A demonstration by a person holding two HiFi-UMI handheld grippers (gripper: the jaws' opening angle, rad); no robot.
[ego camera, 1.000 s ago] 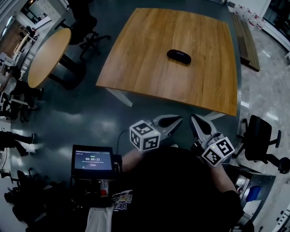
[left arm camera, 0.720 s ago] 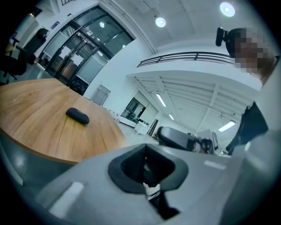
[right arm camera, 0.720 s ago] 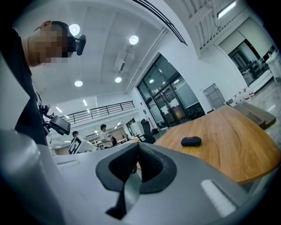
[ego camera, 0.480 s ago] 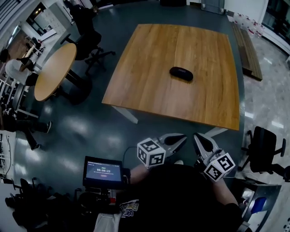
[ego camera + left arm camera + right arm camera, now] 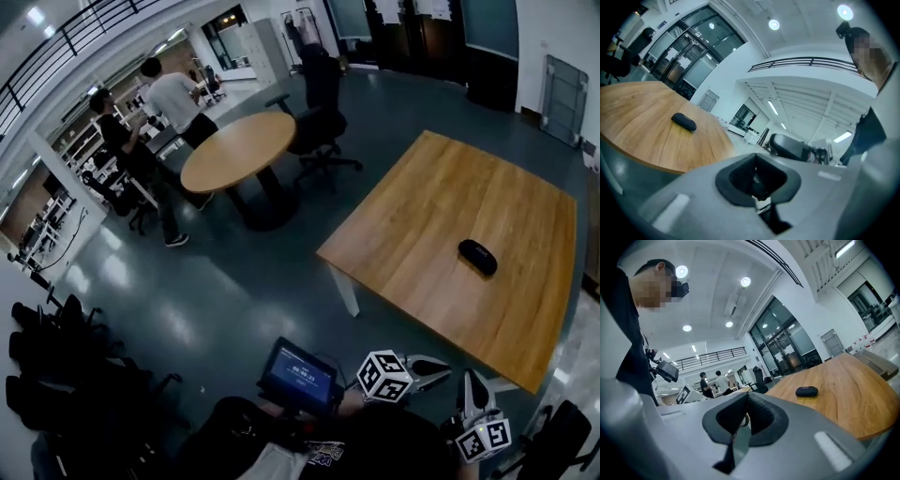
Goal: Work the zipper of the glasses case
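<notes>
Two tongs are in my hands, held low before my body, and neither one is over the table (image 5: 403, 234). My left tongs (image 5: 439, 367) are closed together with nothing between them. In the left gripper view the two dark pads meet around a small hollow. My right tongs (image 5: 472, 384) are in the same state, pressed together and empty. The left ones point toward 3 o'clock and the right ones toward 12 o'clock. Their tips are near each other but not touching.

The glasses case (image 5: 477, 257) is black and oval. It lies flat on the wooden table at about 12 o'clock from my right tongs, well apart from both tongs. Its zipper is too small for me to make out.

A small lit screen (image 5: 298, 375) stands at 9 o'clock from my left tongs, close beside their marker cube. At about 10 o'clock is a round table (image 5: 239, 150), with an office chair (image 5: 319, 84) behind it. Two persons (image 5: 176, 94) stand at its far left side.
</notes>
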